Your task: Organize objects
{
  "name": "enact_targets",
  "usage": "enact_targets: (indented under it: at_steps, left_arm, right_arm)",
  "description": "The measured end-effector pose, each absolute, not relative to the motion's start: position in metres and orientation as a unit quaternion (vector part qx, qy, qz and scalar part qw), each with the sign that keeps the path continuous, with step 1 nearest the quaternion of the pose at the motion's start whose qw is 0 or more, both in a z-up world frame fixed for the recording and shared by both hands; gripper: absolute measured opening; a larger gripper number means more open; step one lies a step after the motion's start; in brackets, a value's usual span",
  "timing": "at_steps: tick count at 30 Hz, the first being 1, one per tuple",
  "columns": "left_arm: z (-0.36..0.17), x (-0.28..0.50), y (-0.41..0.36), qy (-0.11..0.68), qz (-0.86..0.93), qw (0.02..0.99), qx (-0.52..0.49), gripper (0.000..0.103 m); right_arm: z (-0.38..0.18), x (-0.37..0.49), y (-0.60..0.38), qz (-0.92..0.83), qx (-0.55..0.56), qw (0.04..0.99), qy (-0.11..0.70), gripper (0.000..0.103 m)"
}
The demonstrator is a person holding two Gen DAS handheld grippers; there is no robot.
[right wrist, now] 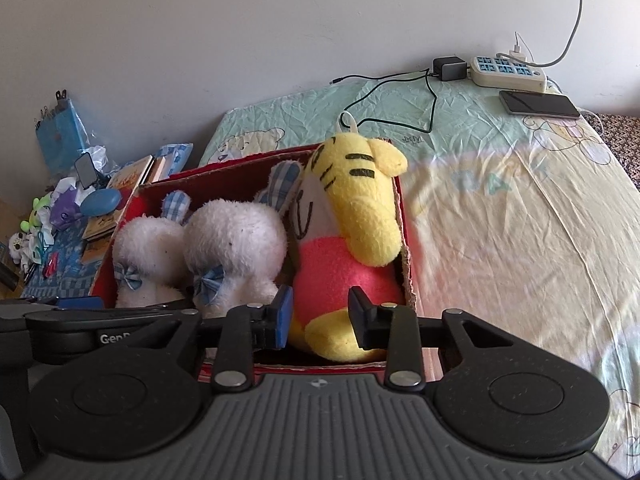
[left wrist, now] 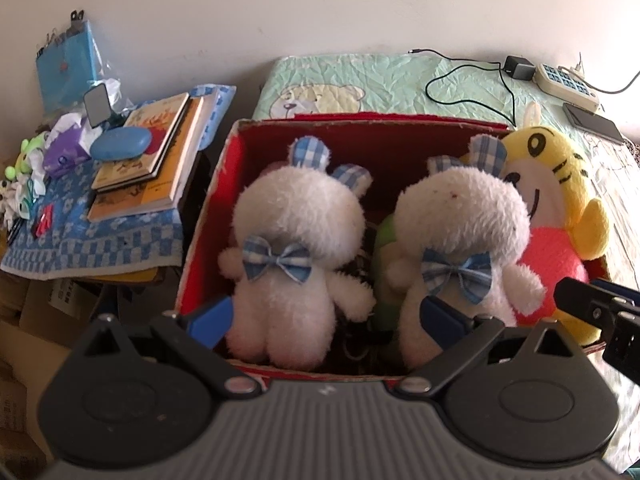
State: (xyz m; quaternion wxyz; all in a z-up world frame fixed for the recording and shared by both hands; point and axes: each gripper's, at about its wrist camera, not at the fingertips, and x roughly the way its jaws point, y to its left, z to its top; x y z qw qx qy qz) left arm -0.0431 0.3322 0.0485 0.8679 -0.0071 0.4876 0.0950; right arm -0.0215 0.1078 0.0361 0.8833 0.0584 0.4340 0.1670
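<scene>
- Bedding with a pale green and yellow bear print (right wrist: 500,208) fills the right of the right wrist view, under a plain white wall; a red cardboard box (right wrist: 404,232) sits on it at centre frame.
- In the right wrist view the yellow tiger plush (right wrist: 352,216) stands upright at the box's right end, its long axis running bottom to top of the frame, its head and hang loop above the rim.
- The right gripper (right wrist: 322,314) straddles the tiger's lower body, jaws at a moderate gap, one finger on each side; whether the pads press the plush I cannot tell.
- Judged from this, the right hand is clearly the nearer one to the tiger, which lies straight ahead of it.
- Left of the tiger, two white bear plushes with blue checked bows, (left wrist: 300,236) and (left wrist: 460,232), sit side by side, backs to the camera, with something green between them.
- The left gripper (left wrist: 332,316) is spread wide, with the left bear's lower body between its blue pads, holding nothing.
- Upper left of the left wrist view: stacked books (left wrist: 156,152) with a blue glasses case (left wrist: 120,143) on top, on a blue checked cloth (left wrist: 100,240).
- Upper right: a power strip (right wrist: 508,70), a charger and cable, a phone (right wrist: 538,103).
</scene>
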Motion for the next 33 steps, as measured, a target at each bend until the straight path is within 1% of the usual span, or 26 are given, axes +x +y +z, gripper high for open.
enact_targets:
  at_steps: [33]
  left_arm:
    - [0.036,-0.047,0.334,0.504,0.098,0.858,-0.015,0.100]
  right_arm:
    - [0.025,-0.019,0.110,0.188,0.060,0.873,0.447,0.034]
